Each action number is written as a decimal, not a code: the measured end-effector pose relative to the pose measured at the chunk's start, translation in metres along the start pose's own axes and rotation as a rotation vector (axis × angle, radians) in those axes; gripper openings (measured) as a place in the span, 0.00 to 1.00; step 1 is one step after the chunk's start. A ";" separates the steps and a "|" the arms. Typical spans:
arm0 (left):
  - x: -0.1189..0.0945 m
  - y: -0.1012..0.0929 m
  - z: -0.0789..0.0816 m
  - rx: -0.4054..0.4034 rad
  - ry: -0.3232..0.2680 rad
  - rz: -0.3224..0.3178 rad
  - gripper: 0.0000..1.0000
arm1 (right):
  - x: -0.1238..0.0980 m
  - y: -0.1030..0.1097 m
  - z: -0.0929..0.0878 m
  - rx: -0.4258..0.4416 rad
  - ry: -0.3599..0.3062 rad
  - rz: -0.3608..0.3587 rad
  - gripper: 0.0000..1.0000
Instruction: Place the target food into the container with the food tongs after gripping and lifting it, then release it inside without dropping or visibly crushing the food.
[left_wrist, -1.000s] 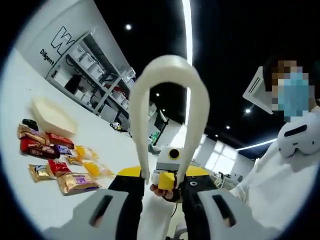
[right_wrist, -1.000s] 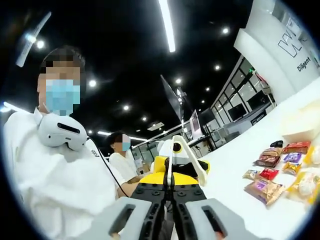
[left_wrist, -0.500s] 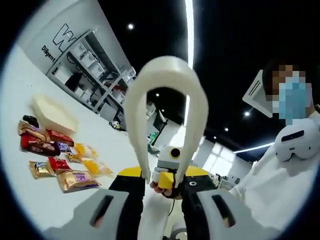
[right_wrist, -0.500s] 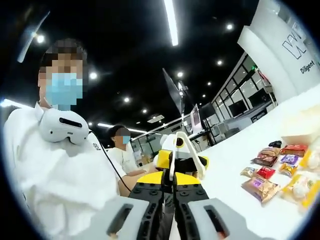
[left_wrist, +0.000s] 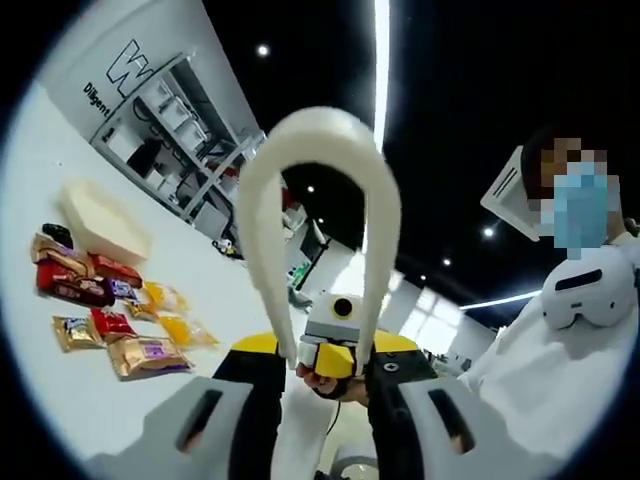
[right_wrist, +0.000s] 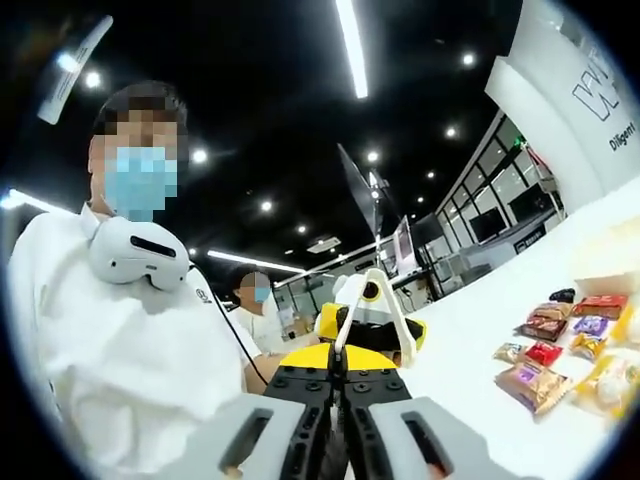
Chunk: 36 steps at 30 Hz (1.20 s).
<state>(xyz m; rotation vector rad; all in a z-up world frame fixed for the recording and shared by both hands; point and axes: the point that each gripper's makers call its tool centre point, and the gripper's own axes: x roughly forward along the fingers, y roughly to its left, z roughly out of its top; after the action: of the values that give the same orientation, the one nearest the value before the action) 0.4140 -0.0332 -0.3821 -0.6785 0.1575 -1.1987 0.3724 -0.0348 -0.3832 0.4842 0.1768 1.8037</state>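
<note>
A big white table (left_wrist: 60, 300) runs down the left side of the left gripper view and across the lower right of the right gripper view.

A person in a white top (right_wrist: 110, 340) sits at the left of the right gripper view, with a white headset (right_wrist: 138, 253) around the neck. The same person is at the right edge of the left gripper view.

The food tongs (left_wrist: 318, 215) come next. They are creamy white and bent like a tall arch (like an upside-down U). In the left gripper view they stand up in the middle, and the left gripper (left_wrist: 322, 400) has its dark jaws pressed on the two legs of the arch, so it is gripping the tongs. The tong legs stay apart at the bottom.

A cream container (left_wrist: 104, 222) sits on the table at the left middle of that view. It looks like a shallow tray.

Just below it lie the food packets (left_wrist: 110, 325), small and shiny, in red, brown, purple and yellow. They lie close together, flat on the table.

The right gripper (right_wrist: 336, 425) sits at the bottom middle of its view with its jaws squeezed together on nothing.
</note>
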 end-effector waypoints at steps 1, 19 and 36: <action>0.001 -0.001 -0.001 0.006 0.005 -0.002 0.31 | 0.001 0.000 0.000 0.009 -0.002 0.003 0.00; 0.005 -0.009 -0.002 -0.023 -0.010 -0.041 0.32 | 0.009 0.006 0.002 -0.015 -0.013 0.036 0.00; 0.005 -0.011 0.000 -0.018 -0.019 -0.046 0.29 | 0.009 0.006 0.002 -0.048 0.021 0.024 0.00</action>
<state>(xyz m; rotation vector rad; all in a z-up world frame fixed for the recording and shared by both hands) 0.4071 -0.0396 -0.3754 -0.7126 0.1377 -1.2358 0.3660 -0.0277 -0.3773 0.4352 0.1421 1.8330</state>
